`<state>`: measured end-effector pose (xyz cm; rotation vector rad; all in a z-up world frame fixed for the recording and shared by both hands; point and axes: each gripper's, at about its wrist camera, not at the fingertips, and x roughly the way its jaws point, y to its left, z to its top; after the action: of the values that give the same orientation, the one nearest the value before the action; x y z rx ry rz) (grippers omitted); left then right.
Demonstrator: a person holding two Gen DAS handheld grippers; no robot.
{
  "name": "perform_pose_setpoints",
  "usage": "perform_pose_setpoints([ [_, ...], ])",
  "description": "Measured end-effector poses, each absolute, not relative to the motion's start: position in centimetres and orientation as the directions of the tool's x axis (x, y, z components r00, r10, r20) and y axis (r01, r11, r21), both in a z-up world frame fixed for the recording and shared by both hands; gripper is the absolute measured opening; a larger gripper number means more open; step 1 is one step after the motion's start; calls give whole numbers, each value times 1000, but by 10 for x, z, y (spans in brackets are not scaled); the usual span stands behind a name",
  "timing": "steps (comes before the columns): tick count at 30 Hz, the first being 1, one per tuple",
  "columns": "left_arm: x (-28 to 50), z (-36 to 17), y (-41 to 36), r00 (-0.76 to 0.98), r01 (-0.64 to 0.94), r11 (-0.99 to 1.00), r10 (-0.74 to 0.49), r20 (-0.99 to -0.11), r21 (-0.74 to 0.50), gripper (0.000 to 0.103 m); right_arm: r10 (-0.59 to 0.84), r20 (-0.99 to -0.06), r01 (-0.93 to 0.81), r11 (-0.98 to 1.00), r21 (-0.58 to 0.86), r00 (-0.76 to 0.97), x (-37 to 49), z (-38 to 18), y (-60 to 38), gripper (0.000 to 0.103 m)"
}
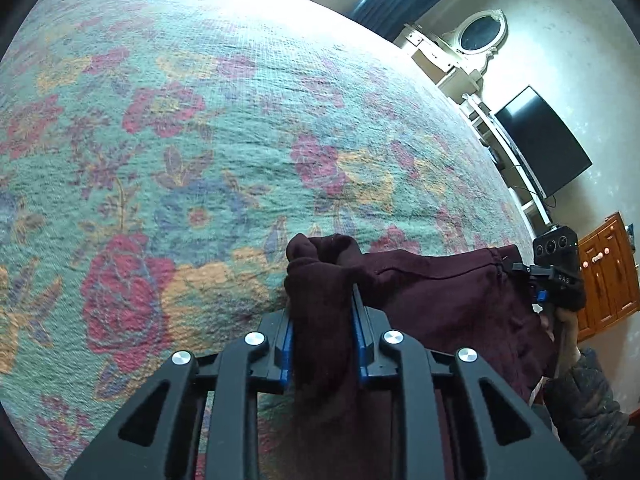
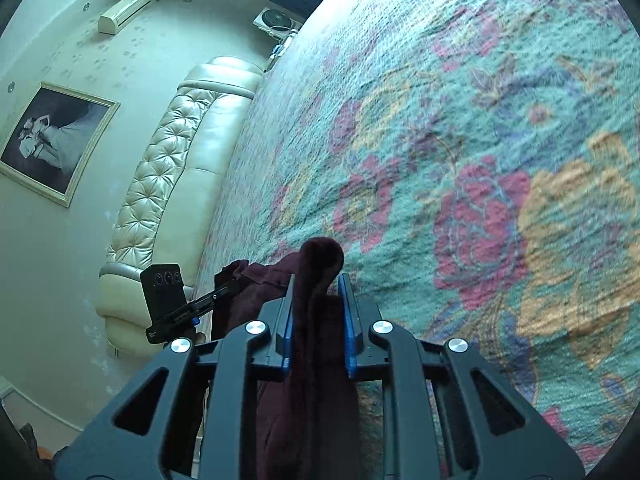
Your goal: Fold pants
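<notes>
The dark maroon pants (image 1: 440, 292) hang above a floral bedspread (image 1: 200, 140), stretched between both grippers. My left gripper (image 1: 322, 292) is shut on a bunched edge of the pants, which sticks up past the blue-padded fingers. My right gripper (image 1: 520, 270) shows at the right of the left wrist view, holding the other end. In the right wrist view my right gripper (image 2: 318, 280) is shut on a fold of the pants (image 2: 316, 340), and my left gripper (image 2: 228, 280) shows at the left, clamped on the cloth. The lower part of the pants is hidden below the grippers.
The bedspread (image 2: 460, 140) covers a wide bed with a cream tufted headboard (image 2: 168, 152). A dark TV (image 1: 544, 140), a white dresser with an oval mirror (image 1: 480, 36) and a wooden cabinet (image 1: 608, 276) stand along the wall. A framed photo (image 2: 52, 140) hangs above the headboard.
</notes>
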<state>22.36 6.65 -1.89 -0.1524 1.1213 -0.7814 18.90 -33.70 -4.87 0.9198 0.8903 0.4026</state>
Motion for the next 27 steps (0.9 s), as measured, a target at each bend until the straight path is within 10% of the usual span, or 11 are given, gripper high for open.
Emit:
perform_pose_setpoints([
  [27,302,-18,44,222,463,762,-595,-772,-454,23,608,-510,95,583,807,609,253,-48,-355,18],
])
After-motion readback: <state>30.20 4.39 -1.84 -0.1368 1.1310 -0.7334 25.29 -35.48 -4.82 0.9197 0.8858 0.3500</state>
